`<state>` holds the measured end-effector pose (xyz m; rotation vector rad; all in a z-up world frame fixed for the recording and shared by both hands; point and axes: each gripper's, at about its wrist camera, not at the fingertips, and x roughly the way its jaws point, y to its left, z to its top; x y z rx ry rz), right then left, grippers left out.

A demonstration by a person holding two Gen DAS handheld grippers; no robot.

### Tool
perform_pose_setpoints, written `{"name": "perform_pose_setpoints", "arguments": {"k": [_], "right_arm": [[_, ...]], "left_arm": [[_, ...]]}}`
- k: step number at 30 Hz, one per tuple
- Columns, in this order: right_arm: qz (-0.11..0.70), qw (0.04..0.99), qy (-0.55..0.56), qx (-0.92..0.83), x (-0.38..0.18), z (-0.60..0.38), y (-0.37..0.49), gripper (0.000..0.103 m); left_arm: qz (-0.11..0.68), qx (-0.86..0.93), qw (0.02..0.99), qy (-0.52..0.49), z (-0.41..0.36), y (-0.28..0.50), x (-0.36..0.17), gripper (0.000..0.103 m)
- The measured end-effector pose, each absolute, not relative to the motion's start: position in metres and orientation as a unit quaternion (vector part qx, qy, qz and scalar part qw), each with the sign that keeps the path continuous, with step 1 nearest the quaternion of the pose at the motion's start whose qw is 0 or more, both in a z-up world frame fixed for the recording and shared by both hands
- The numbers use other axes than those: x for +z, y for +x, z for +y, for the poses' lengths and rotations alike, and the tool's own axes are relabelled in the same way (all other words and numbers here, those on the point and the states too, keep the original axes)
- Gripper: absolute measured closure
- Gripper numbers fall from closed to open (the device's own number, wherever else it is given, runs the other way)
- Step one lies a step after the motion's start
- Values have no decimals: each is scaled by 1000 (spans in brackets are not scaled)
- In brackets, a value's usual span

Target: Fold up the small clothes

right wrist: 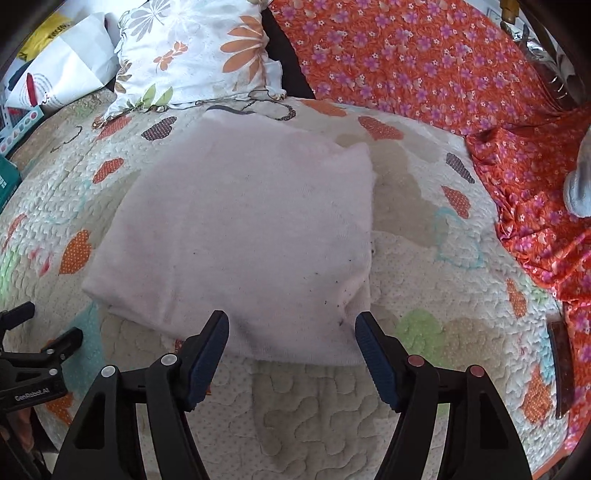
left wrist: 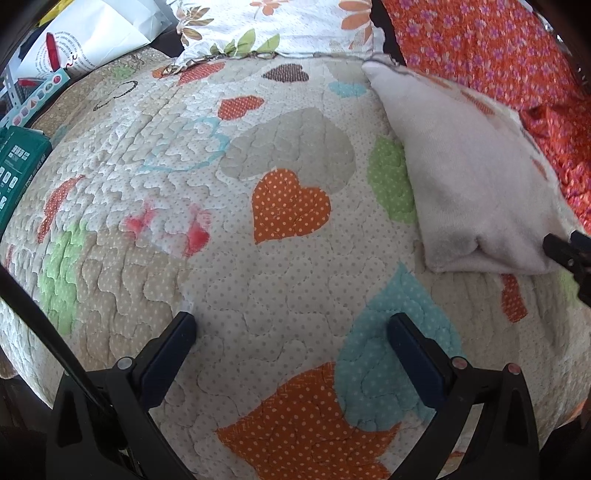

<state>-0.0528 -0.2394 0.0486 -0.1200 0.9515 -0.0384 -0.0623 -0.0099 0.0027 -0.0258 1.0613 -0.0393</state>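
Note:
A folded pale pink garment (right wrist: pixel 240 229) lies flat on the heart-patterned quilt (right wrist: pixel 424 332). My right gripper (right wrist: pixel 291 319) is open, its two fingertips over the garment's near edge with the cloth lying between and under them; the pads do not press on it. In the left wrist view the same garment (left wrist: pixel 461 177) sits at the right, and a tip of the right gripper (left wrist: pixel 565 251) shows at its near corner. My left gripper (left wrist: pixel 291 321) stands open over bare quilt (left wrist: pixel 258 277), left of the garment, with nothing between its fingers. It also appears at the left edge of the right wrist view, as the left gripper (right wrist: pixel 37 350).
A white flowered pillow (right wrist: pixel 195 55) lies beyond the garment. An orange flowered sheet (right wrist: pixel 424 62) covers the right side, with a dark flat object (right wrist: pixel 561 362) at its near edge. A teal box (left wrist: pixel 18 173) and a white bag (left wrist: pixel 92 33) sit off the left.

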Motion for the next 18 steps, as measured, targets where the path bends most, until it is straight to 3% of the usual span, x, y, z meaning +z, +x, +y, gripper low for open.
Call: {"name": "perform_pose_setpoints", "arguments": {"k": [13, 18], "right_arm": [[445, 888, -108, -43, 46, -232, -56, 24], [435, 892, -118, -43, 48, -227, -59, 23]], "left_arm": [[378, -20, 925, 17, -16, -76, 66, 0], [376, -20, 927, 9, -13, -73, 69, 0]]}}
